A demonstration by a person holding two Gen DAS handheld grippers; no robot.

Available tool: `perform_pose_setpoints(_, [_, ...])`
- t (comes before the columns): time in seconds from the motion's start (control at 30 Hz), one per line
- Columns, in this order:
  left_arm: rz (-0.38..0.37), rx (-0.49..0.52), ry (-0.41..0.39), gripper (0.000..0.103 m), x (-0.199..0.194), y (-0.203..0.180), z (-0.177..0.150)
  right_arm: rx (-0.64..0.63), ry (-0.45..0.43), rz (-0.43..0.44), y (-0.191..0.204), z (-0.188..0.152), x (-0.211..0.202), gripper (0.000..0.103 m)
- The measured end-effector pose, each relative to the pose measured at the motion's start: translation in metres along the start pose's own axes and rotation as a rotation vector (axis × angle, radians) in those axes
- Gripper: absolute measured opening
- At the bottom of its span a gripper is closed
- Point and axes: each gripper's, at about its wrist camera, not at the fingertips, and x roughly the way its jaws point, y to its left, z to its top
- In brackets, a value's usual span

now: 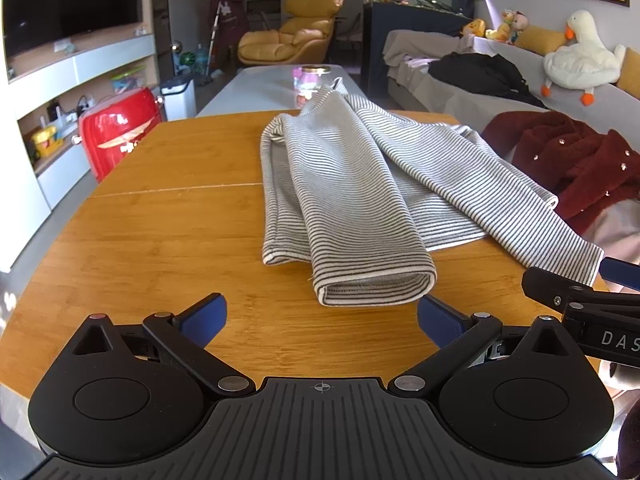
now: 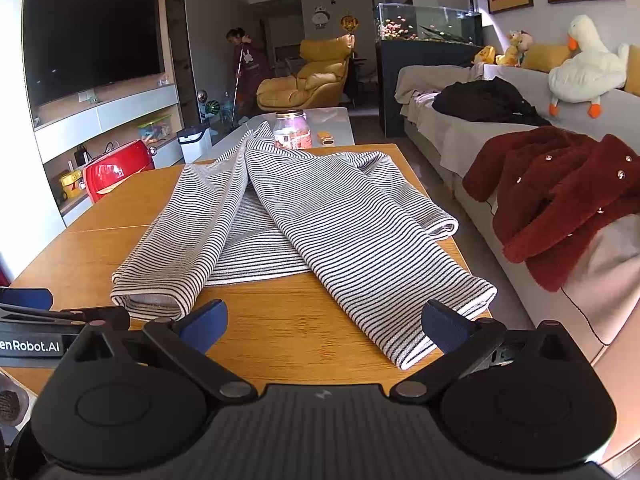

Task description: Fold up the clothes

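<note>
A black-and-white striped garment point(image 1: 352, 184) lies spread on the wooden table point(image 1: 160, 240), its two sleeves crossing toward the near edge. My left gripper point(image 1: 322, 316) is open, its blue pads just short of the left sleeve's cuff point(image 1: 376, 290), touching nothing. In the right wrist view the same garment point(image 2: 304, 216) fills the table point(image 2: 280, 332). My right gripper point(image 2: 324, 324) is open too, with the right sleeve's cuff point(image 2: 416, 344) lying just ahead of its right finger point(image 2: 444, 328). Each gripper shows at the edge of the other's view.
A dark red fluffy coat point(image 2: 560, 200) lies on the grey sofa point(image 2: 600, 280) to the right. A glass jar point(image 2: 292, 130) stands on a low table beyond the garment. A red suitcase point(image 1: 120, 132) stands left of the table. A person point(image 1: 224, 16) mops far back.
</note>
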Motion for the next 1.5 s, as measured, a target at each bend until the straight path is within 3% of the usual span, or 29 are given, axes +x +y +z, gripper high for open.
perform_pose_setpoints(0.77, [0.017,-0.040,0.012,0.103,-0.002,0.003,-0.003,-0.020,-0.022,-0.031,0.019,-0.013,-0.003,0.103])
perform_pose_setpoints(1.17, [0.003,-0.058,0.018,0.103,0.000,0.007,-0.003,-0.054,0.023,-0.011,0.017,-0.005,-0.005,0.103])
perform_pose_setpoints(1.5, [0.025,-0.073,0.028,0.103,0.000,0.009,-0.001,-0.029,0.007,0.001,0.008,-0.004,-0.007,0.103])
